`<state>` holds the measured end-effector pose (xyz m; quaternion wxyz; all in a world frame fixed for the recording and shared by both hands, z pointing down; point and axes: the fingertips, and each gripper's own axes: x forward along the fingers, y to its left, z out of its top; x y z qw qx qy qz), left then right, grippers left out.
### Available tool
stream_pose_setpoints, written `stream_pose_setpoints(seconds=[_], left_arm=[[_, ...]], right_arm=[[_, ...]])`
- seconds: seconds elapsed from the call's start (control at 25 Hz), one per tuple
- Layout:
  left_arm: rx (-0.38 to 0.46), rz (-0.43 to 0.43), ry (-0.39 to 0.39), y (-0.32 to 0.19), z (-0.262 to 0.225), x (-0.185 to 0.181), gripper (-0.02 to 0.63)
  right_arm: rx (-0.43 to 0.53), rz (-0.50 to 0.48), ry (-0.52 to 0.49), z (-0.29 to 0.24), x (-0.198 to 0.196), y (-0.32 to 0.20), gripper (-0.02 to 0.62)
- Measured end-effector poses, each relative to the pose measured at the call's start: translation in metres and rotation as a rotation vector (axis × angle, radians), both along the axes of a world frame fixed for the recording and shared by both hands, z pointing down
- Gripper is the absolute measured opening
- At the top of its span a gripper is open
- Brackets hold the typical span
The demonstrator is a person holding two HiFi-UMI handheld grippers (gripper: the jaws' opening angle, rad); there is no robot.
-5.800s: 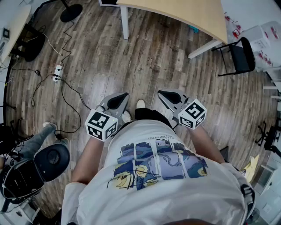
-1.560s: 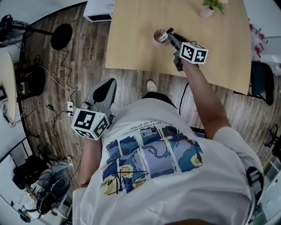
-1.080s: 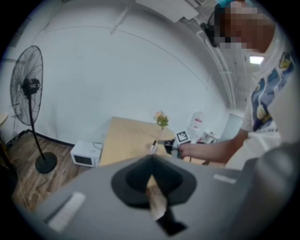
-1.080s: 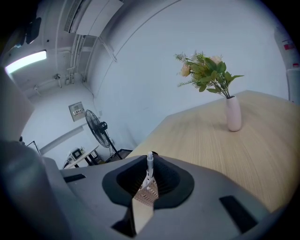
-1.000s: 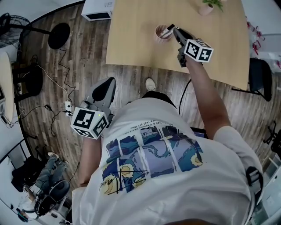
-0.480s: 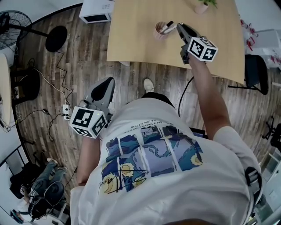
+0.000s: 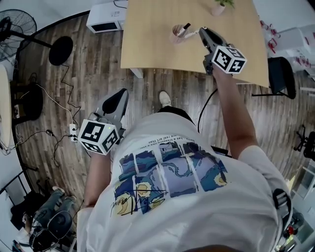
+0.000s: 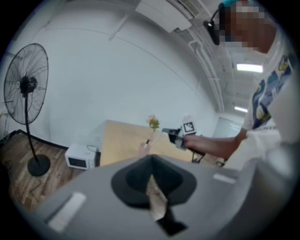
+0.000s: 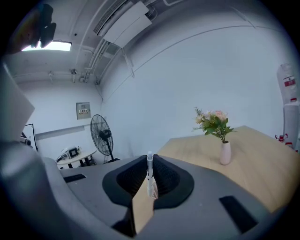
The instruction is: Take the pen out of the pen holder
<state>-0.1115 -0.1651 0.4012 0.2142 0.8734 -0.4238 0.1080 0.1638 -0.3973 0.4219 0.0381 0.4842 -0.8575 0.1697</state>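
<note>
On the light wooden table [image 7: 157,49] stands the small pinkish pen holder [image 7: 175,33]. My right gripper [image 7: 200,32] reaches over the table beside it, shut on a white pen [image 7: 186,26] whose dark end shows over the holder's mouth. In the right gripper view the pen [image 9: 150,178] stands upright, pinched between the jaws of the right gripper [image 9: 149,165]. My left gripper [image 7: 117,104] hangs low over the wooden floor by my left hip, shut and holding nothing. From the left gripper [image 8: 151,187] view, the holder [image 8: 143,148] and the right gripper [image 8: 172,136] show far off.
A white vase of flowers [image 7: 218,7] stands on the table behind the holder. On the floor are a white box [image 7: 106,18], a standing fan [image 7: 15,22], cables with a power strip [image 7: 73,132] and a black chair [image 7: 275,74].
My right gripper has risen and drawn back to the right with the pen, lifting it up from the holder. The left gripper has drifted a little.
</note>
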Motion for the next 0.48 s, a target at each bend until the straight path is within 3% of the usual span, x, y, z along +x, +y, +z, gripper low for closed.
stream_pose_setpoints(seconds=[0.48], left_arm=[[0.024, 0.062, 0.026, 0.053, 0.001, -0.011, 0.008]], right_arm=[[0.070, -0.033, 0.013, -0.052, -0.025, 0.101, 0.035]])
